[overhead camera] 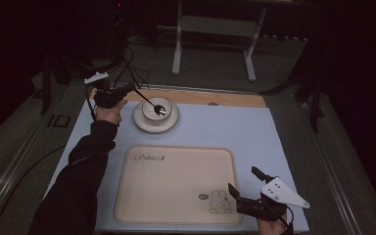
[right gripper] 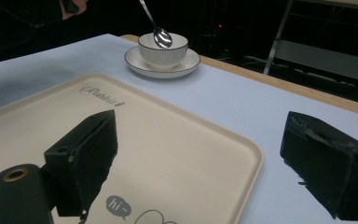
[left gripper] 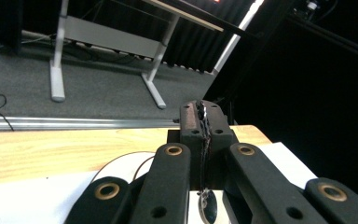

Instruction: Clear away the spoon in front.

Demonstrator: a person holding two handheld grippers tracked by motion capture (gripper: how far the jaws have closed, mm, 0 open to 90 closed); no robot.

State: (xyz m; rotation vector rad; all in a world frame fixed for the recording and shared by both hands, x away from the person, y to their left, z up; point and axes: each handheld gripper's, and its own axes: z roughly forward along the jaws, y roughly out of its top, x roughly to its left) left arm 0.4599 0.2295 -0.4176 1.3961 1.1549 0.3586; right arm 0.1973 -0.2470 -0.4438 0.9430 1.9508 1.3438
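left gripper (overhead camera: pixel 127 91) jaws clamped on the spoon (overhead camera: pixel 152 104) handle; its bowl sits over the cup (overhead camera: pixel 155 110) on the saucer (overhead camera: pixel 172 121), far left of the mat. judged step: spoon into or out of the cup, so move it vertically and keep off the rim. right gripper (overhead camera: pixel 245 187) jaws apart, idle by the tray (overhead camera: pixel 176 186) corner. tray bare, open mat between.

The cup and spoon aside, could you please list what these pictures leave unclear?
- Cup contents: in the right gripper view the rim and spoon bowl block the inside; in the high view it is too small.
- Whether the spoon touches the cup's bottom: hidden by the cup wall.
- Tray rabbit print: cut off by the bottom edge in the right gripper view.
- Saucer: mostly covered by the left gripper in its own view.
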